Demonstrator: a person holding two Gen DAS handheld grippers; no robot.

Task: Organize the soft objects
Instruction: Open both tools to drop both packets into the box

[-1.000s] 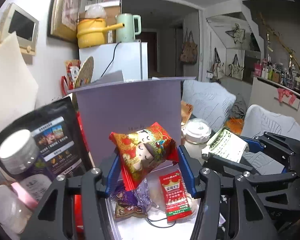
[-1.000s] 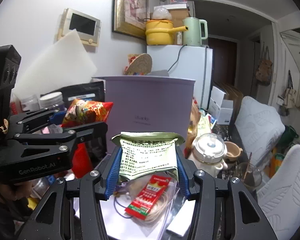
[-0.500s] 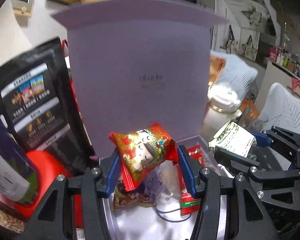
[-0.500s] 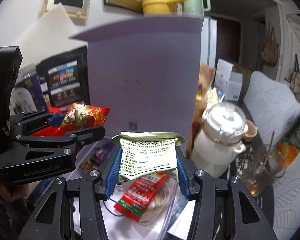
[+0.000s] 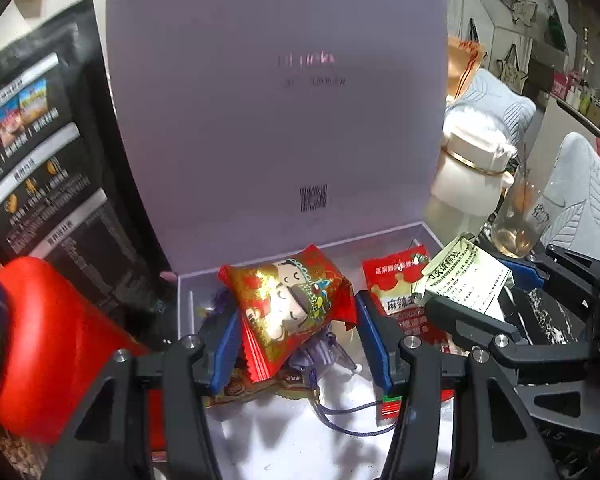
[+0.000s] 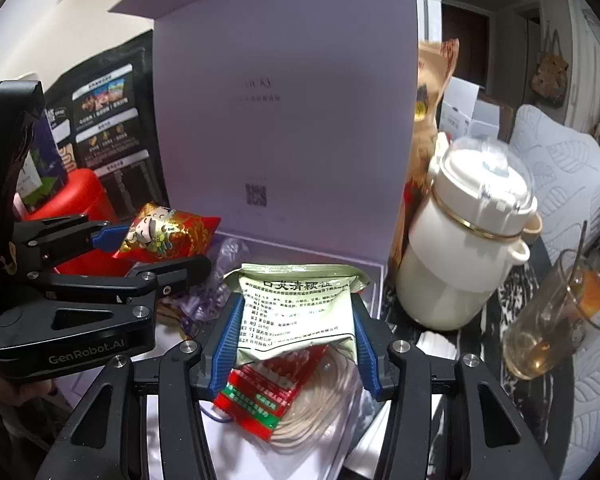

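My left gripper (image 5: pixel 294 320) is shut on a red and gold snack packet (image 5: pixel 290 308) and holds it just above the open lilac box (image 5: pixel 300 248); the packet also shows in the right wrist view (image 6: pixel 166 236). My right gripper (image 6: pixel 296 316) is shut on a pale green medicine sachet (image 6: pixel 296 304), held over the box's right side; the sachet also shows in the left wrist view (image 5: pixel 464 280). In the box lie a red sachet (image 6: pixel 268 396), a coil of pale cord (image 6: pixel 328 396), a purple pouch (image 5: pixel 320 352) and a brown packet (image 5: pixel 244 390).
The box lid (image 5: pixel 276 100) stands upright behind. A black bag (image 5: pixel 48 184) and a red container (image 5: pixel 48 344) crowd the left. A white lidded pot (image 6: pixel 468 248) and a glass with liquid (image 6: pixel 556 320) stand close on the right.
Both grippers have moved forward and down toward the open box with their packets still held. The lid now fills the view.
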